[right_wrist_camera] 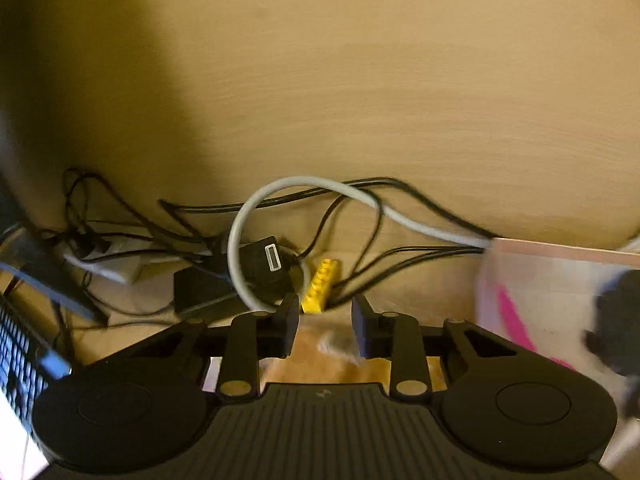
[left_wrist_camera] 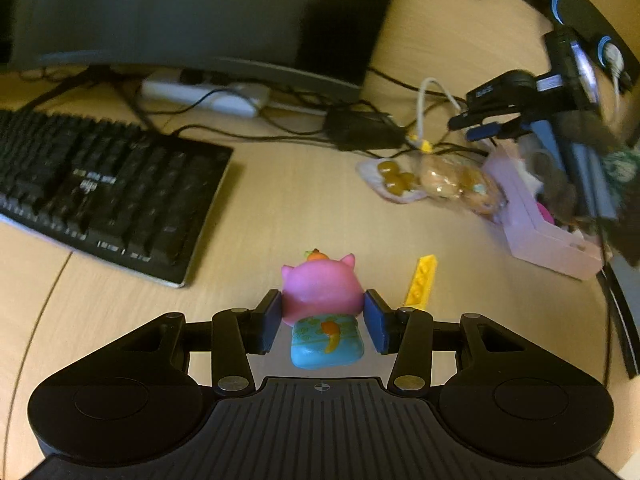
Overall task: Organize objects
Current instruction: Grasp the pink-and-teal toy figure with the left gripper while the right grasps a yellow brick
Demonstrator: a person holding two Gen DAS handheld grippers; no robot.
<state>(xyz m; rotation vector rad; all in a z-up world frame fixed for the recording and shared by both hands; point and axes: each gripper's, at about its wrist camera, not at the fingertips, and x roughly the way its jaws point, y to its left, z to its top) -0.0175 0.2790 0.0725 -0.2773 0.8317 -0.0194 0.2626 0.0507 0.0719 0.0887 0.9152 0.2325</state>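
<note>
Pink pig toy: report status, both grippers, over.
Left gripper shut on pink pig toy. Right gripper open, nothing between pads. Yellow brick beside toy; pink box ahead right.

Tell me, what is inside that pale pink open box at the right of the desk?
The pale pink open box holds a bright pink piece and dark, fuzzy-looking items, all blurred. The other gripper and a dark shape at the frame's edge cover the box's far end.
</note>
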